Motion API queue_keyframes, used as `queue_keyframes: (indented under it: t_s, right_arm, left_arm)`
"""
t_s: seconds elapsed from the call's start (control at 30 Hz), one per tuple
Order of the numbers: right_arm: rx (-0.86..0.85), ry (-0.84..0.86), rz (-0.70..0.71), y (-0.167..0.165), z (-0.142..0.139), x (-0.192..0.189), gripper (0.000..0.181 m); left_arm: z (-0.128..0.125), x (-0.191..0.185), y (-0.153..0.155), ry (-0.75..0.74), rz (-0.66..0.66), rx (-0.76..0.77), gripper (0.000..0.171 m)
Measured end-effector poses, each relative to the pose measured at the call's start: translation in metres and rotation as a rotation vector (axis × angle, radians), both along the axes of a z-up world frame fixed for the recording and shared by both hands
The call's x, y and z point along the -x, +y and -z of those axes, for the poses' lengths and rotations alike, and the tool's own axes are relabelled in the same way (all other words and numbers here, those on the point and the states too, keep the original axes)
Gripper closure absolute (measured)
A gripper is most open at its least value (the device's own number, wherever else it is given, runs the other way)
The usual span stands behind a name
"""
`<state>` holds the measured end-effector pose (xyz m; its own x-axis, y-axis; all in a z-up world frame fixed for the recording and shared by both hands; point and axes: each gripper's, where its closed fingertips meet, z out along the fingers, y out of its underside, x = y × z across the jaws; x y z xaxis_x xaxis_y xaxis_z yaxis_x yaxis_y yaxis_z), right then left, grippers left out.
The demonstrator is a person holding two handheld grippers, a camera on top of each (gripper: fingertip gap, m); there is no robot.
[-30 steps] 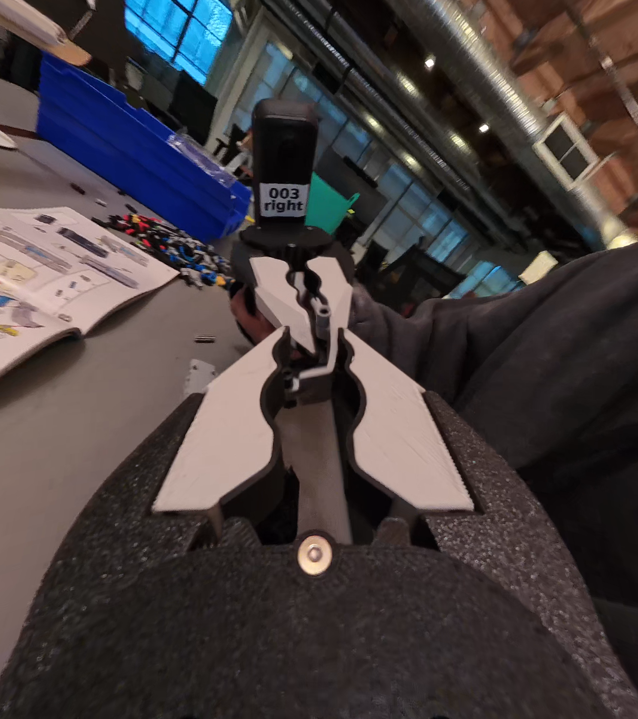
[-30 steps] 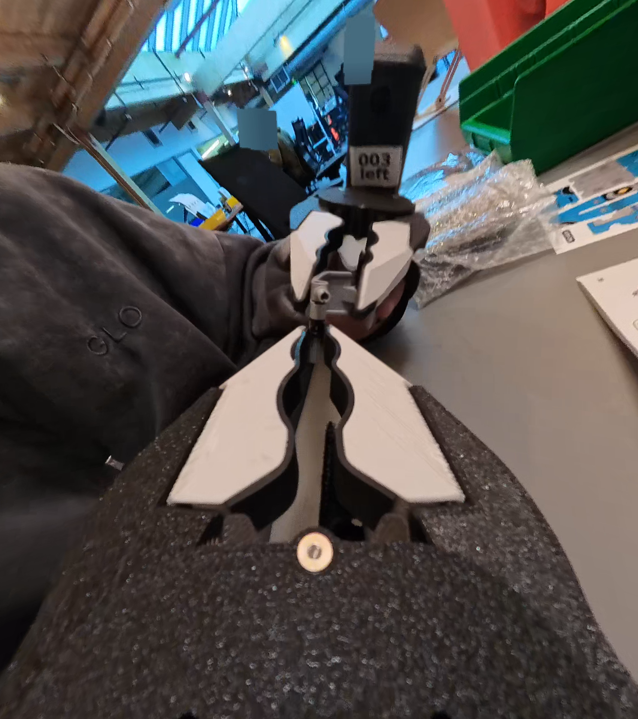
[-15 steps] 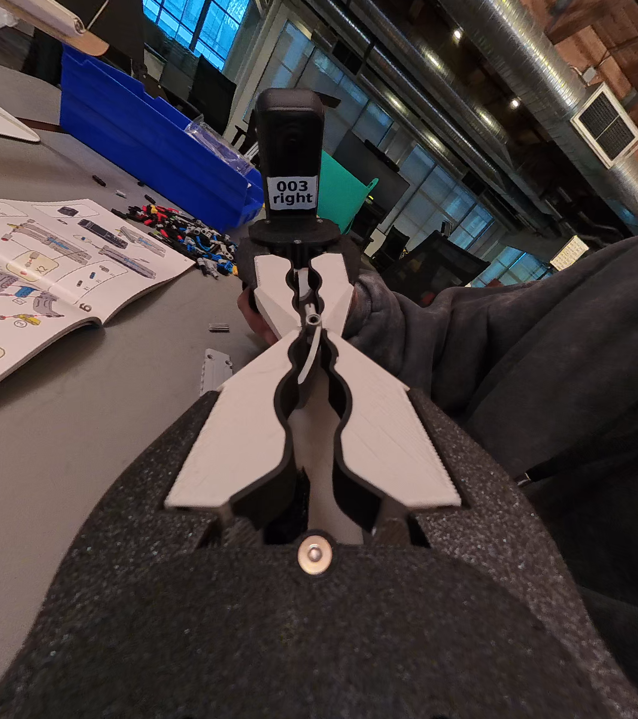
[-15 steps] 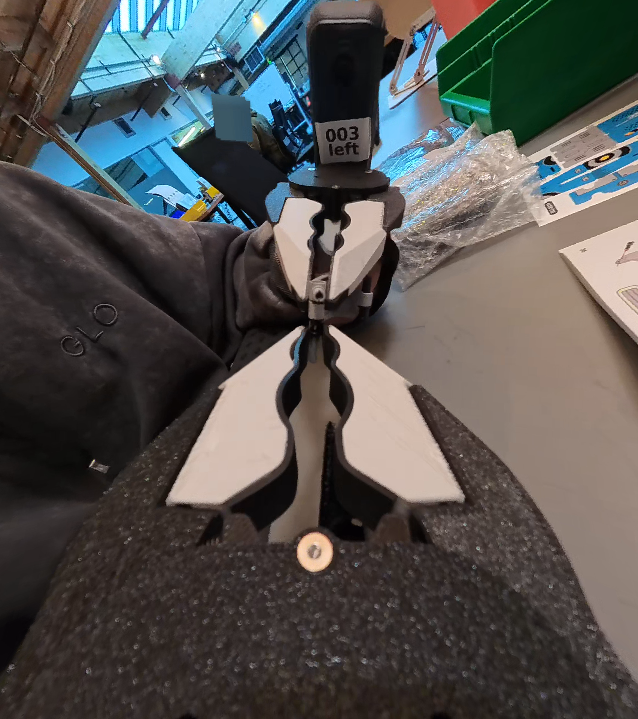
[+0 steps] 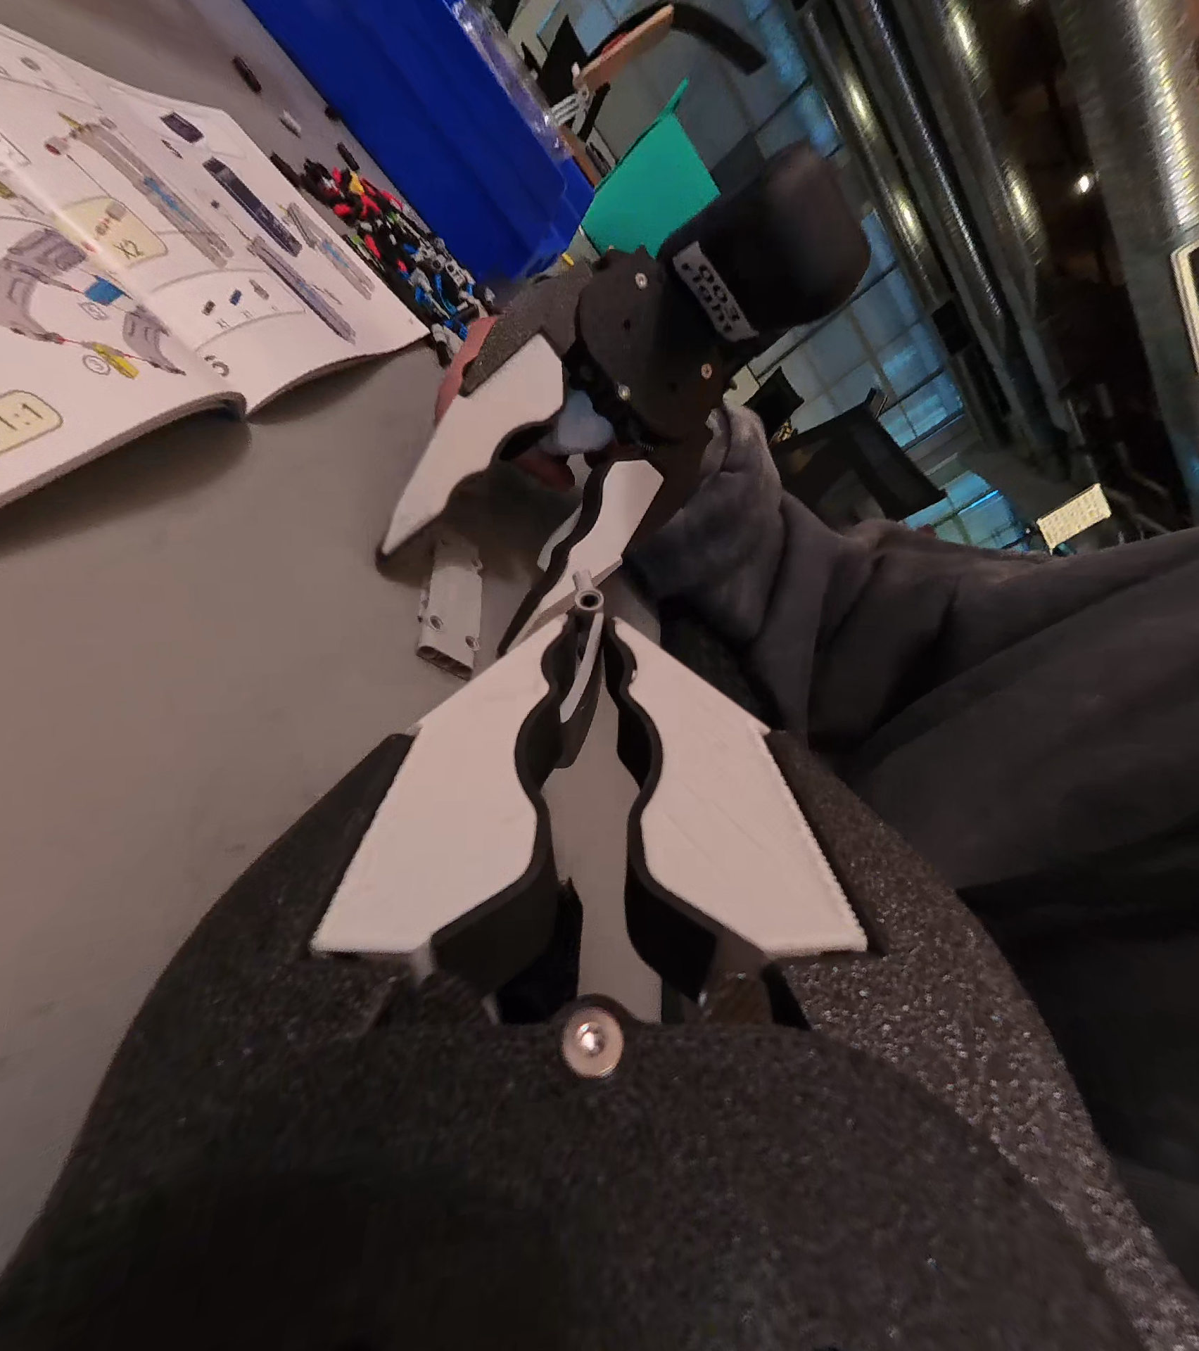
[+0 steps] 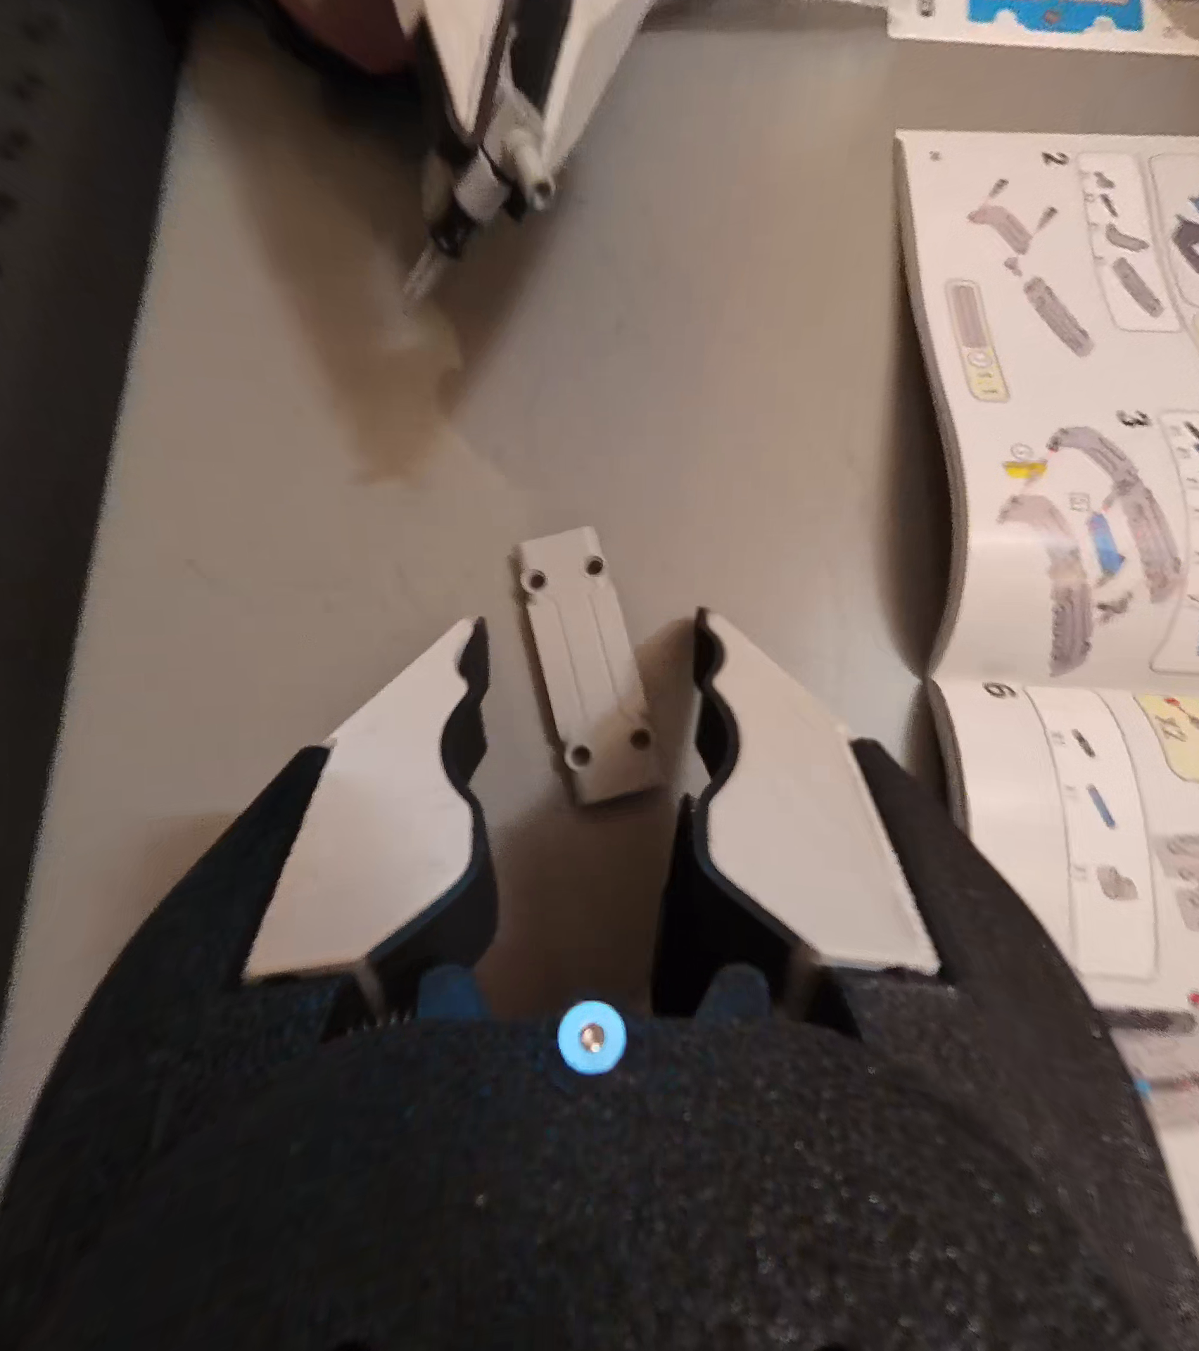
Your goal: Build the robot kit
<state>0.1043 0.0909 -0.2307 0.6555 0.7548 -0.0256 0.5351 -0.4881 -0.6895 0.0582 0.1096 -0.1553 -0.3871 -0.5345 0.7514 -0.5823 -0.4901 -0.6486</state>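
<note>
My left gripper (image 5: 585, 632) is shut on a small light grey part with a pin connector (image 5: 588, 601) that sticks out past its tips. It also shows at the top of the right wrist view (image 6: 476, 183), still holding that part (image 6: 534, 172). My right gripper (image 6: 585, 625) is open and points down at the grey table (image 6: 289, 512). A flat grey panel with holes at both ends (image 6: 585, 658) lies between its fingers without visible contact. In the left wrist view the right gripper (image 5: 450, 592) hovers over that panel (image 5: 450, 607).
An open instruction booklet (image 6: 1094, 512) lies right of the panel and also shows in the left wrist view (image 5: 107, 256). A pile of small coloured parts (image 5: 392, 226), blue bins (image 5: 436, 110) and a teal bin (image 5: 648, 190) stand beyond. A person's dark sleeve (image 5: 947, 694) is close by.
My right gripper has opened, let go at the left gripper's part, and swung down over the flat grey panel. My left gripper stays shut on the small part.
</note>
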Motion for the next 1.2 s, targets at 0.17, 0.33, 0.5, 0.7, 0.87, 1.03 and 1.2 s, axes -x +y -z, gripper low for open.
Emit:
queue_keyframes:
  t_s: [0.17,0.33,0.5,0.7,0.87,1.03,1.2]
  right_arm:
    - [0.008,-0.009,-0.03,0.001,0.002,0.009,0.152]
    - [-0.056,-0.081,-0.023,0.007,0.0,0.009,0.158]
    - [-0.403,-0.18,-0.045,0.019,-0.043,0.022,0.158]
    - [-0.59,-0.354,-0.003,0.025,-0.059,0.02,0.158]
    - [-0.613,-0.386,-0.006,0.024,-0.059,0.019,0.158]
    - [-0.627,-0.347,-0.016,0.022,-0.062,0.025,0.158]
    - [-0.648,-0.322,-0.027,0.022,-0.064,0.031,0.158]
  left_arm:
    - [0.006,0.0,-0.002,0.034,0.005,-0.002,0.166]
    - [0.017,0.0,0.002,0.093,-0.011,-0.02,0.166]
    - [0.016,0.001,0.004,0.098,-0.014,0.002,0.166]
    - [0.007,0.001,0.001,0.051,0.003,0.026,0.166]
    - [0.004,0.001,0.004,0.038,0.002,0.05,0.166]
    - [0.004,0.001,0.005,0.042,0.001,0.059,0.166]
    - [0.005,0.001,0.005,0.047,0.006,0.059,0.166]
